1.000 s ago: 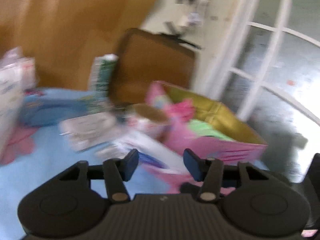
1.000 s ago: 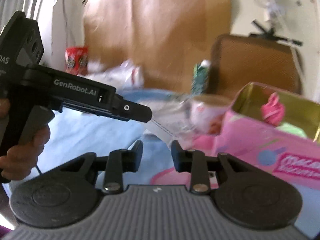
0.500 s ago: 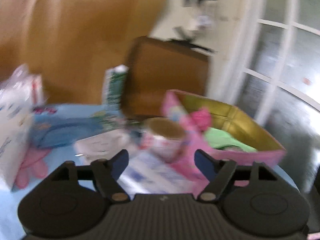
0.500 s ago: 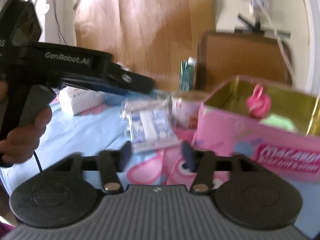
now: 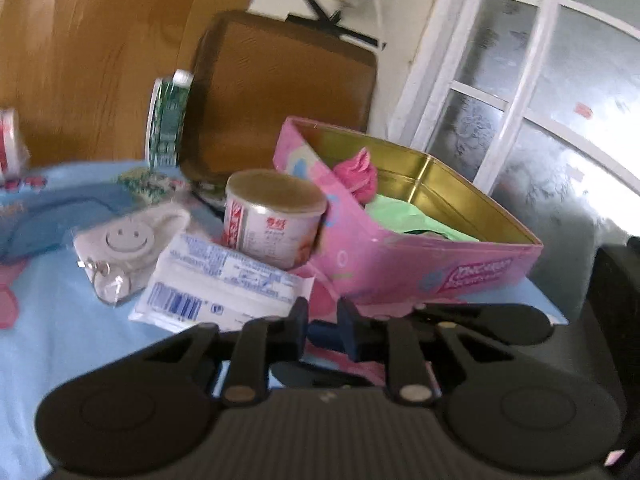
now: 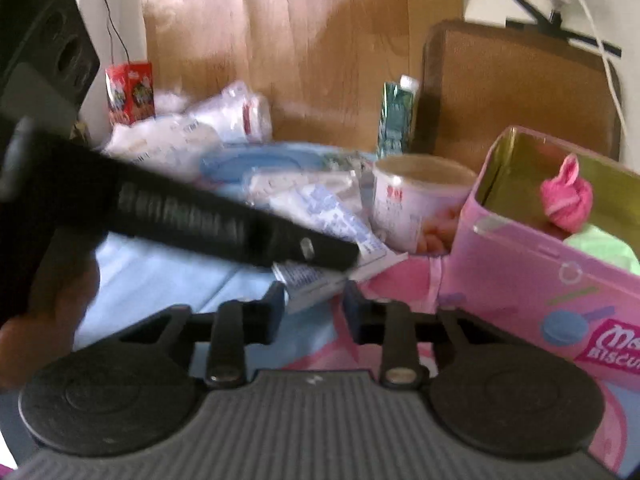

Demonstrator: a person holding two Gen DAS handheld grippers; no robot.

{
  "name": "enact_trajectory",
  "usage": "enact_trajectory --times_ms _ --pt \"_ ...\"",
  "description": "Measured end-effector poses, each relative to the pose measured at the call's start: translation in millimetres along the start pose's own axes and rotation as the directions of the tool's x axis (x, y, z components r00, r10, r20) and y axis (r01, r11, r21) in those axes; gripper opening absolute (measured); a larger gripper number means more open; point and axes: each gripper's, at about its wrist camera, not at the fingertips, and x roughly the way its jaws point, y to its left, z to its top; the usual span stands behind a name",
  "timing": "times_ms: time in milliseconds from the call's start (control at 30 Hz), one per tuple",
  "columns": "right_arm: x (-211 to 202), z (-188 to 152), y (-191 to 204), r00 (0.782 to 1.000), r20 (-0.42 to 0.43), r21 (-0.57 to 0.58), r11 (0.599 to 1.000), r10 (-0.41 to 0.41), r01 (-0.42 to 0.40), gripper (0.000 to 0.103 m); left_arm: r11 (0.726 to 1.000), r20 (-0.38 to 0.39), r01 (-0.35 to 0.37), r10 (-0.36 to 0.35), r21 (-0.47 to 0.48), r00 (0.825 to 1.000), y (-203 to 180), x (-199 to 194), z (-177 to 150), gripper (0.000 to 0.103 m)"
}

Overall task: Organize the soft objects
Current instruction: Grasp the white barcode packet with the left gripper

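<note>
A pink biscuit tin (image 5: 420, 256) (image 6: 532, 264) stands open on the blue cloth, holding a pink soft toy (image 5: 358, 174) (image 6: 566, 196) and a green soft item (image 5: 404, 216) (image 6: 600, 244). A white tissue pack (image 5: 216, 284) (image 6: 320, 216) lies left of the tin, beside a grey smiley plush keychain (image 5: 128, 240). My left gripper (image 5: 322, 322) is nearly shut and empty, just right of the pack's near end. My right gripper (image 6: 314, 304) is open and empty, with the pack's corner beyond its gap. The left gripper's body (image 6: 180, 220) crosses the right wrist view.
A round can (image 5: 272, 216) (image 6: 416, 200) stands against the tin's left wall. A green carton (image 5: 168, 120) (image 6: 394, 120) and a brown board (image 5: 280, 96) stand behind. More white packs (image 6: 192, 132) and a red carton (image 6: 130, 92) sit at the far left.
My left gripper opened wide, then closed to a narrow gap and moved down toward the tissue pack. My right gripper opened wider half a second ago and has narrowed slightly.
</note>
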Motion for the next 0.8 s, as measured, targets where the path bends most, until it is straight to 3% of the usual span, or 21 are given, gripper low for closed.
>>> enact_trajectory --times_ms 67,100,133,200,233,300,400,433,533,633,800 --pt "-3.0 -2.2 2.0 1.0 0.001 -0.014 1.0 -0.005 0.005 0.032 1.0 0.026 -0.01 0.01 -0.008 1.0 -0.2 -10.1 2.6 0.024" --pt "-2.1 -3.4 1.3 1.0 -0.01 -0.018 1.0 -0.008 0.008 0.032 1.0 0.043 -0.025 0.026 -0.015 0.999 2.6 -14.3 5.3 0.034" --pt "-2.3 -4.4 -0.6 1.0 -0.021 -0.011 1.0 -0.008 0.008 0.033 0.998 0.066 -0.059 0.061 -0.031 0.996 7.3 -18.8 9.3 0.054" --pt "-3.9 -3.3 -6.9 1.0 -0.021 0.015 1.0 -0.001 0.001 0.044 0.987 0.1 -0.142 0.15 -0.078 0.984 19.7 -23.7 14.5 0.073" --pt "-4.6 -3.3 -10.9 1.0 -0.021 0.03 1.0 0.0 0.001 0.052 0.981 0.102 -0.167 0.177 -0.1 0.979 27.7 -23.6 16.9 0.08" --pt "-1.9 -1.8 -15.9 1.0 -0.025 0.058 0.998 0.002 0.0 0.058 0.977 0.07 -0.173 0.182 -0.124 0.981 44.8 -17.9 19.1 0.083" --pt "2.8 1.2 -16.7 0.999 -0.041 0.06 0.998 0.011 -0.009 0.066 0.976 0.023 -0.174 0.179 -0.128 0.984 55.6 -4.0 16.0 0.08" --pt "6.7 2.6 -15.1 0.999 -0.049 0.048 0.999 0.004 -0.002 0.071 0.979 0.011 -0.162 0.165 -0.121 0.986 54.6 0.3 14.2 0.07" --pt "18.3 8.3 -13.3 0.997 -0.072 0.022 1.0 -0.007 0.008 0.073 0.988 -0.003 -0.136 0.136 -0.079 0.991 43.5 9.7 6.5 0.051" --pt "22.5 10.7 -11.0 0.998 -0.061 0.025 0.999 -0.034 0.035 0.064 0.989 0.008 -0.133 0.134 -0.064 0.991 30.8 1.2 1.0 0.05" --pt "1.3 9.7 -11.6 0.998 0.02 0.047 0.997 -0.058 0.057 0.06 0.992 0.098 -0.107 0.113 -0.062 0.989 12.8 -26.0 10.4 0.05"
